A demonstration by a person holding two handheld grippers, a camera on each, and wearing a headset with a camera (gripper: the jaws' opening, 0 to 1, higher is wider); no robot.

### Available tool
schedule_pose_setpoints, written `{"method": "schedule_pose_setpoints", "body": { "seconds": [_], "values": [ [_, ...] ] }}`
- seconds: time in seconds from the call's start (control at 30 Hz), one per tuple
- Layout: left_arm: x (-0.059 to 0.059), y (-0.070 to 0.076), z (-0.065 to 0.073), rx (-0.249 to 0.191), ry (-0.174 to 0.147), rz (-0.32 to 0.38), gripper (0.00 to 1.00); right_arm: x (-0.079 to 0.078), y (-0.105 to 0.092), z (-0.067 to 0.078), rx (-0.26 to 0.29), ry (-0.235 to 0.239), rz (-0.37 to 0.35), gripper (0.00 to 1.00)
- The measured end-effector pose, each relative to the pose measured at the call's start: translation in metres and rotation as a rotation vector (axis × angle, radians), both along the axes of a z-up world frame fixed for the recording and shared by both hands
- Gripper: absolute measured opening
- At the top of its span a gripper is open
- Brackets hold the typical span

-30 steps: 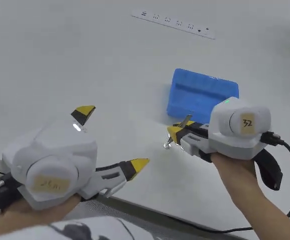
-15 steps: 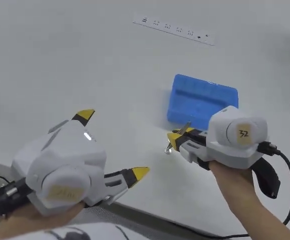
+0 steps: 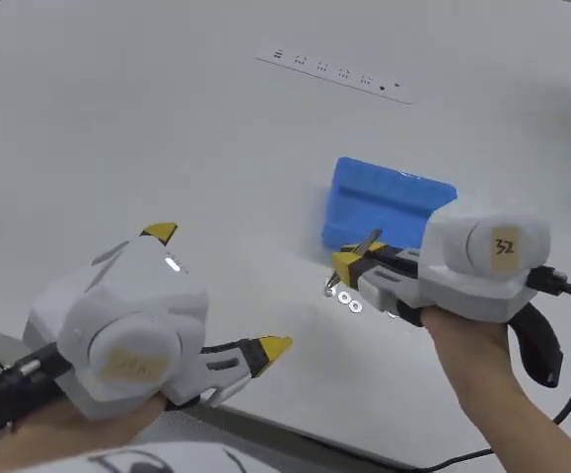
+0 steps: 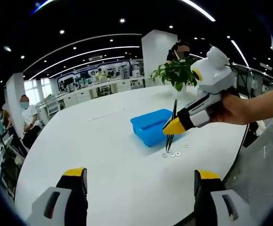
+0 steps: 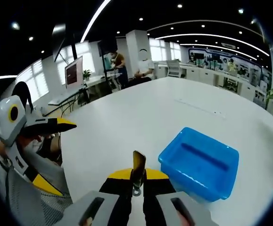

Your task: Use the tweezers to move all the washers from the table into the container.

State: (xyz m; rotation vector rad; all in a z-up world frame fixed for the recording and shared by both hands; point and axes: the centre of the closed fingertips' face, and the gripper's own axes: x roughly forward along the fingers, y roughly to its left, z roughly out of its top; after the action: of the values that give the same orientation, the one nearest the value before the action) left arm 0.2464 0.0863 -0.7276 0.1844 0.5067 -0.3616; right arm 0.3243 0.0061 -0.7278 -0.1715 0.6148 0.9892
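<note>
Head view showed the right claw [image 3: 349, 264] pressed together on the tweezers [image 3: 362, 248], whose tips were pointed down at the counter [image 3: 167, 128] just beside a small cluster of washers [image 3: 348, 304]. The blue container [image 3: 389, 197] was seen just behind the washers, open side up; whether anything lay in it could not be told. The left claw [image 3: 216, 290] was held spread and empty near the counter's front edge, well apart from the work.

From the left gripper view, the tweezers [image 4: 172, 123] were seen nearly upright over the left end of a short row of washers [image 4: 172, 154], which lay on the counter close in front of the container [image 4: 153, 127]. Whether the tips were touching the counter, or already held a washer, could not be made out. In the right gripper view the tweezers [image 5: 138, 165] were clamped between the jaws, with the container [image 5: 200, 162] just ahead and to the right.

The step in hand was judged to be the picking of one washer. It would best be done by setting the tips astride the rim of the end washer alone, since thin flat rings were likely to slide on the smooth counter. The squeeze should be added gently, the washer lifted straight up, carried over the near wall and released low inside. The left claw should be kept clear.
</note>
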Motion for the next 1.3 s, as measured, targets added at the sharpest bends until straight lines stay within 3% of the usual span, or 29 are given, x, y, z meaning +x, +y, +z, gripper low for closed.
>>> {"method": "schedule_pose_setpoints", "body": {
  "seconds": [0.2, 0.43, 0.73, 0.97, 1.3],
  "values": [
    [0.0, 0.0, 0.002, 0.007, -0.006, 0.006, 0.95, 0.022, -0.003, 0.034, 0.048, -0.056, -0.023, 0.03],
    [-0.001, 0.001, -0.002, 0.026, 0.003, -0.001, 0.95, 0.054, -0.006, 0.046, 0.036, -0.132, -0.065, 0.04],
    [-0.001, 0.003, -0.003, 0.031, 0.011, 0.003, 0.95, 0.079, -0.005, 0.011, -0.045, -0.142, -0.113, 0.04],
    [0.0, 0.002, -0.004, 0.03, 0.015, 0.002, 0.95, 0.087, -0.001, -0.019, -0.025, -0.053, -0.17, 0.04],
    [0.0, 0.002, -0.006, 0.029, 0.024, 0.008, 0.94, 0.092, -0.003, -0.039, -0.047, -0.017, -0.216, 0.04]
  ]
}}
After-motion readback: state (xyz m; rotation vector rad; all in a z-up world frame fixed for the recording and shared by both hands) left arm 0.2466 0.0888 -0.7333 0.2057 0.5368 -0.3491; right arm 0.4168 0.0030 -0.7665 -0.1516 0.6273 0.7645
